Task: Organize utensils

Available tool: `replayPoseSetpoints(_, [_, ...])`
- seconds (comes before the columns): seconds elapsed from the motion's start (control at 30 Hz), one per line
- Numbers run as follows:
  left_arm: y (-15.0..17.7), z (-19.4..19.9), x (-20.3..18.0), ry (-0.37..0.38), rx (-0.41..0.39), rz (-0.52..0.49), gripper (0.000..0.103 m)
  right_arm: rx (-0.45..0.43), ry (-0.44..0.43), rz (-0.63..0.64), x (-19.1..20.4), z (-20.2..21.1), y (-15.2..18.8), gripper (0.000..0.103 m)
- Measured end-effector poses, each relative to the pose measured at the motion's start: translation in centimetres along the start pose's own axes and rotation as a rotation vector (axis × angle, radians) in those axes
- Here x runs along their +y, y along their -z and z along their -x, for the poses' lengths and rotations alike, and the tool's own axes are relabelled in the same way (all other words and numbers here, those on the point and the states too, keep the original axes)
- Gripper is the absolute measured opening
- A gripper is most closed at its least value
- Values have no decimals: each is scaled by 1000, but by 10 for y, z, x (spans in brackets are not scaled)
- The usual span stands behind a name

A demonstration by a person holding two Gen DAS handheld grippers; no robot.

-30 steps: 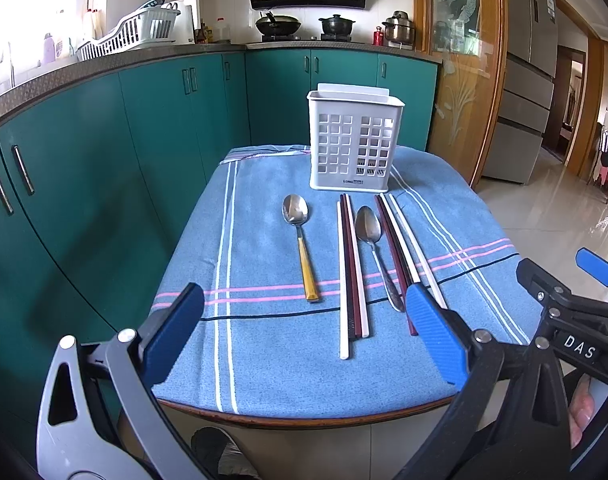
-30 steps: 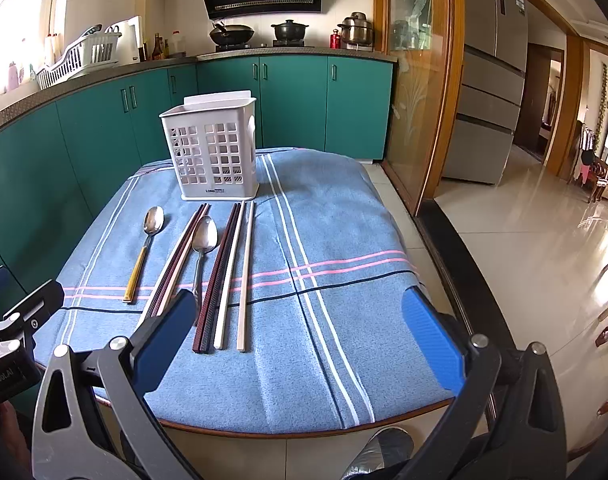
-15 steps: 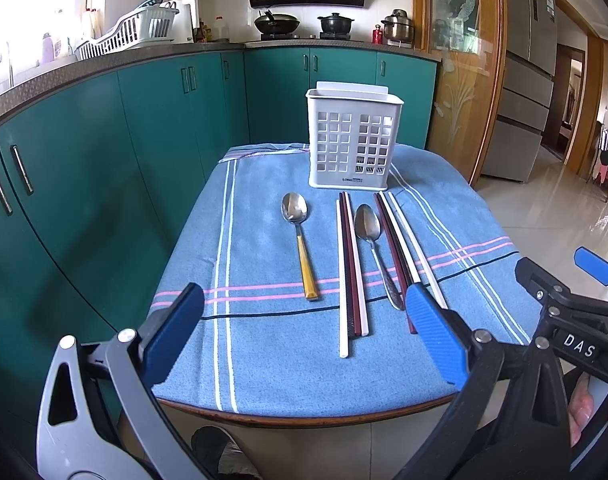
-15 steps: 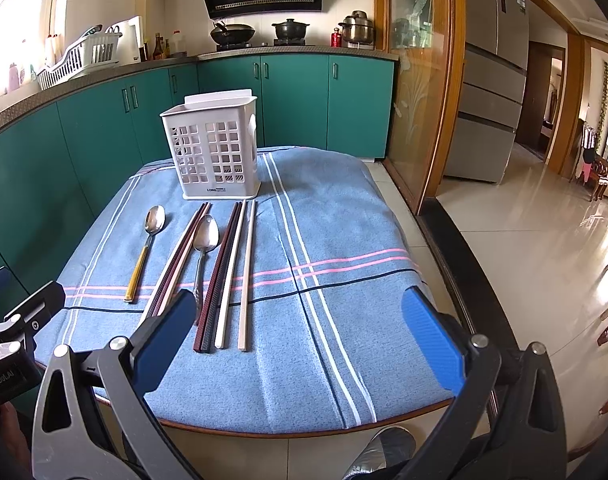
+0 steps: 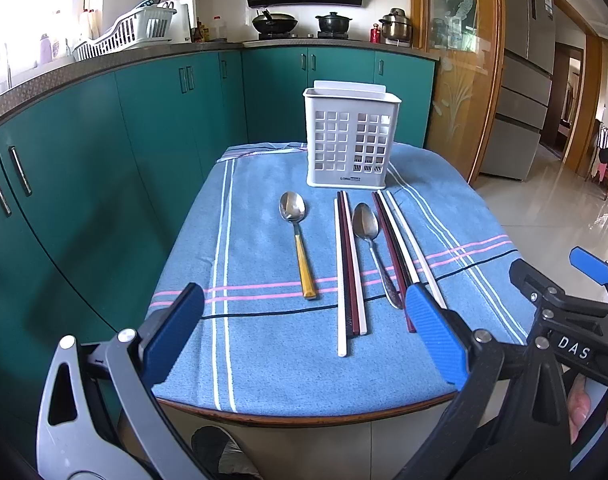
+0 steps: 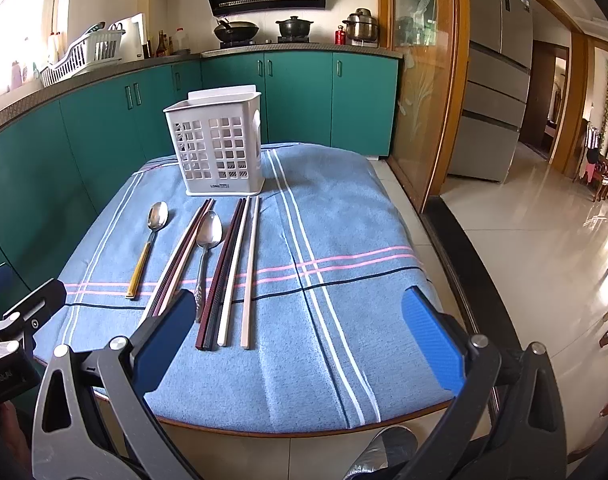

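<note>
Two spoons (image 5: 294, 216) and several chopsticks (image 5: 348, 264) lie side by side mid-bench (image 5: 264, 380), just before the white caddy (image 5: 350, 144) at its far edge. Left tool (image 5: 304, 334) and right tool (image 6: 300, 334) hover released, empty, at the near edge.

Matt woven cloth (image 5: 264, 344) (blue, striped), glossy metal spoons (image 5: 291, 207), white perforated plastic caddy (image 5: 350, 140).

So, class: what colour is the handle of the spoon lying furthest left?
Yellow-amber handle, clearest in the left wrist view.
</note>
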State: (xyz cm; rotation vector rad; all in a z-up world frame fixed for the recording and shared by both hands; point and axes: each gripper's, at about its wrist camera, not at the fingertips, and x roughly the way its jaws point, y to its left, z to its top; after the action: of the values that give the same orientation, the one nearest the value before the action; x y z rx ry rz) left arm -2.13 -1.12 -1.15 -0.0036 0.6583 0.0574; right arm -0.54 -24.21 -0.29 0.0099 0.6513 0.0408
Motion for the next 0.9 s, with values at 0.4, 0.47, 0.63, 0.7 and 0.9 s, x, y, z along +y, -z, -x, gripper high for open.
replayPoseSetpoints(0.4, [0,1,1,8,3,1,99,3,-5,-1,1,0,-1,100])
replayPoseSetpoints(0.47, [0,0,1,9,3,0,99,1,-9,-2,1,0,-1,100])
replayPoseSetpoints(0.63, [0,-1,1,28,13,3,99,-9,-18,-3,-2,0,-3,100])
replayPoseSetpoints(0.7, [-2,-2,3,29,16,5,99,-20,-29,6,-3,0,-4,100])
replayPoseSetpoints(0.9, [-15,-3,3,31,-69,-91,99,-68,-128,166,7,1,-22,100])
